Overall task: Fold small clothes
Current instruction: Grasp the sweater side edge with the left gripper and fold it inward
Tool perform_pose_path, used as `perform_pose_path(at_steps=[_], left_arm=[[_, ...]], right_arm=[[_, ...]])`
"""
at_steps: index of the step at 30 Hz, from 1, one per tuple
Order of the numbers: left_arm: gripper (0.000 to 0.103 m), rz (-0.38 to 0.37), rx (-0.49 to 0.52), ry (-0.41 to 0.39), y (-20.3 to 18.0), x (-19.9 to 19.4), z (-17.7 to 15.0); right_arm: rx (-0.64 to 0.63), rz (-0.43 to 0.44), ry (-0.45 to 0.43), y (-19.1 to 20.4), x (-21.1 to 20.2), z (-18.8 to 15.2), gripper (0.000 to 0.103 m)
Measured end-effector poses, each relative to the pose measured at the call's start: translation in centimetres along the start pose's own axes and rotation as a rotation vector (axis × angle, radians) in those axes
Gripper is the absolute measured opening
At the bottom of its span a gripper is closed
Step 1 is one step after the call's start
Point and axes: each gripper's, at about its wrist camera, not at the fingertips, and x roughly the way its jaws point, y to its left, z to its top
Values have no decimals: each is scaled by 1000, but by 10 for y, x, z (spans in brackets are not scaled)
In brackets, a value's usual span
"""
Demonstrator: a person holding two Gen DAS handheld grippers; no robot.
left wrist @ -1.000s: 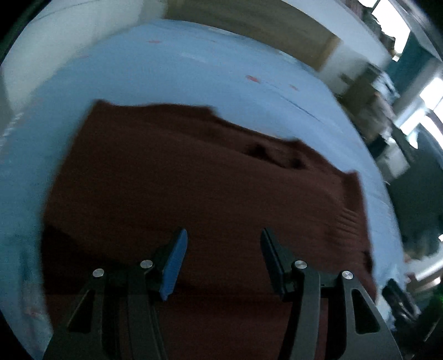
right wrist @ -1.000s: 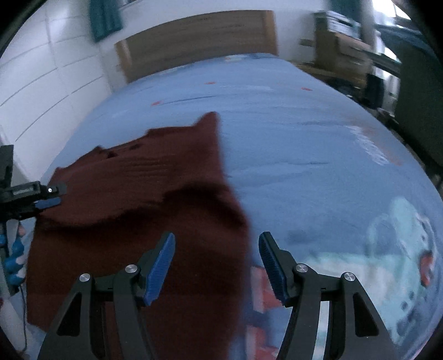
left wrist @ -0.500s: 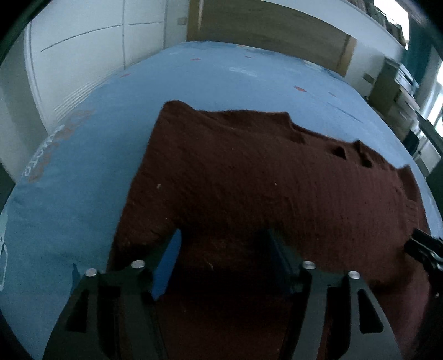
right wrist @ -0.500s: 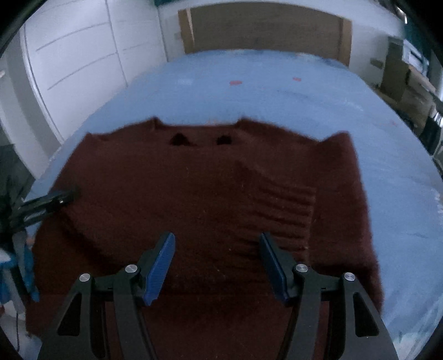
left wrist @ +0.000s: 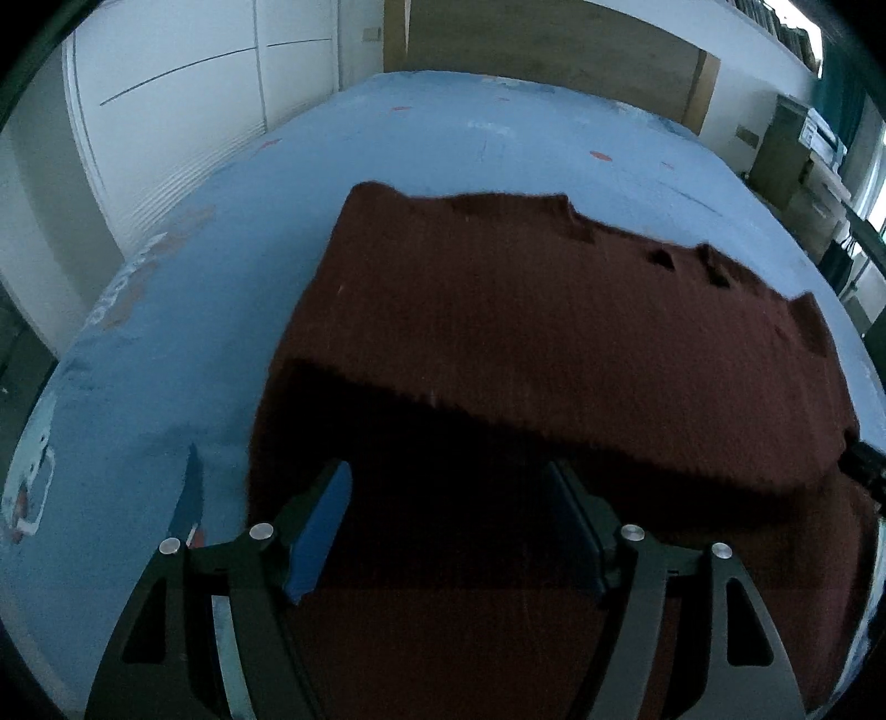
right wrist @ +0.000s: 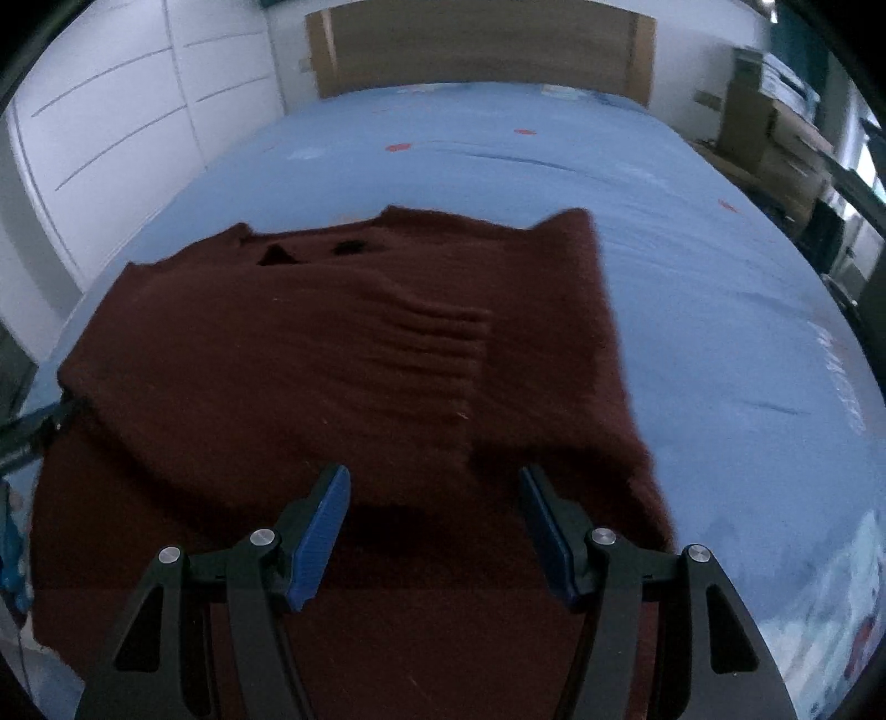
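Observation:
A dark maroon knitted sweater (left wrist: 554,310) lies on the blue bed sheet (left wrist: 194,288), with an upper layer folded over a lower layer. It also shows in the right wrist view (right wrist: 332,354), with ribbed cuff folds near its middle. My left gripper (left wrist: 451,526) is open and empty, over the sweater's near left part. My right gripper (right wrist: 432,520) is open and empty, over the sweater's near right part. The tip of the other gripper shows at the left edge of the right wrist view (right wrist: 33,426), beside the fold.
The blue bed sheet (right wrist: 720,310) extends to a wooden headboard (right wrist: 476,50) at the far end. White cupboards (right wrist: 111,138) stand to the left of the bed. Boxes and shelves (right wrist: 775,122) stand to the right. A cartoon print (right wrist: 830,609) is on the sheet's near right.
Both cameras swung and drew back to face the headboard. The sweater now shows a folded upper layer with its edge just ahead of both open grippers.

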Motion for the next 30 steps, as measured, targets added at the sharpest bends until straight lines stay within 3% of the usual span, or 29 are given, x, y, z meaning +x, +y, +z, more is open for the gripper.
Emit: perform_pose_path(at_steps=[14, 20, 23, 30], left_arm=[[66, 26, 38, -8, -2, -47, -57], [67, 14, 27, -5, 1, -55, -71], [76, 13, 17, -7, 5, -59, -76], [77, 25, -8, -6, 18, -64, -80]], right_arm=[[75, -46, 16, -27, -75, -75, 67], [133, -68, 45, -36, -90, -106, 71], [156, -59, 59, -39, -93, -116, 73], [199, -38, 82, -39, -94, -127, 77]])
